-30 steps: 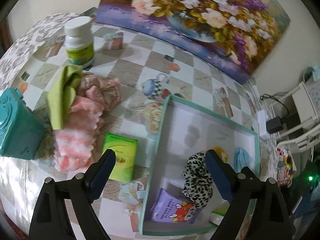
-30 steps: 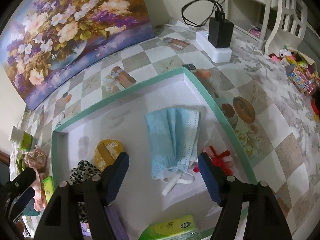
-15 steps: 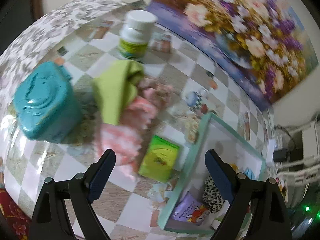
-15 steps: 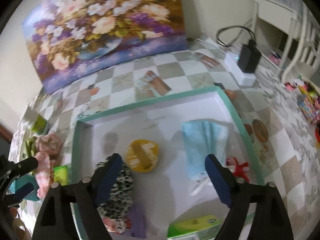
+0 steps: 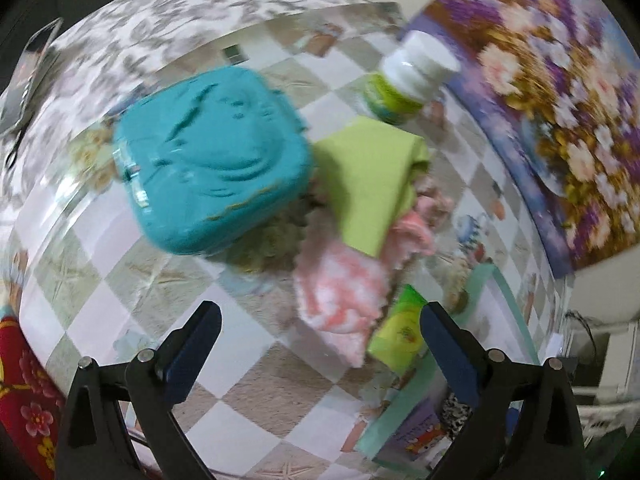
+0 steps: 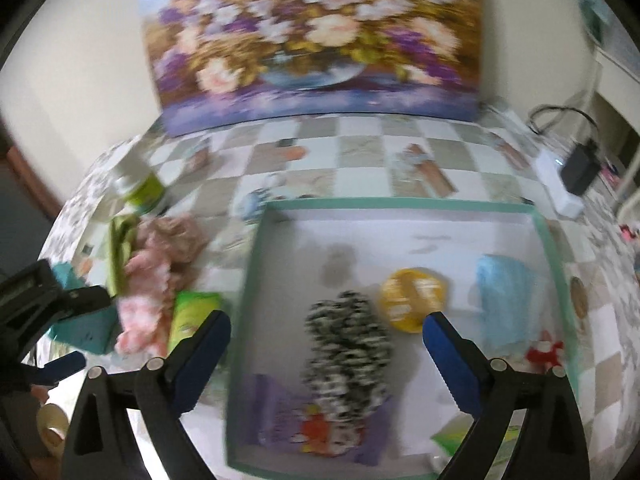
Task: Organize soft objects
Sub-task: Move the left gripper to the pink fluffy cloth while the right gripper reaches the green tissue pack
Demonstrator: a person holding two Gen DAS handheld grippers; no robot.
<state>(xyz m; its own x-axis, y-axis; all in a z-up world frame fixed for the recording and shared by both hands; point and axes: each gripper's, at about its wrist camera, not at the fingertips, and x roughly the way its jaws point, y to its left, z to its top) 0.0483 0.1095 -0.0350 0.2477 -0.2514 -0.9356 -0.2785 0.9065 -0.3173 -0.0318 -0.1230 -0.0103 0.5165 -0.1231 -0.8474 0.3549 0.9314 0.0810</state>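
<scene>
On the checkered table [image 5: 260,392], at about 3 o'clock from my left gripper [image 5: 320,344], sits the little pile of soft things I need to sort. My left gripper has its jaws opening wide, and nothing is between them. The pink fluffy cloth [image 5: 340,284] lies just past the right pad, at about 1 o'clock. A folded green cloth [image 5: 368,184] rests on top of the pile, farther up at 12 o'clock. A green tissue pack [image 5: 400,336] lies beside the pink cloth, touching the teal edge of the box [image 6: 400,204].

My right gripper [image 6: 326,344] hangs over the box, with its jaws opening too and holding nothing. Under it lies a spotted black-and-white scrunchie [image 6: 348,344]. At 2 o'clock is a blue face mask [image 6: 504,300], and a yellow round tin [image 6: 412,296] sits between them.

I think the pink cloth is light, floppy and squishy. It will not break, but it could sag and drag its neighbours along. I would pinch it in the thick middle, not at a thin edge. The big teal case [image 5: 212,172] looks hard, so I would leave it alone.
</scene>
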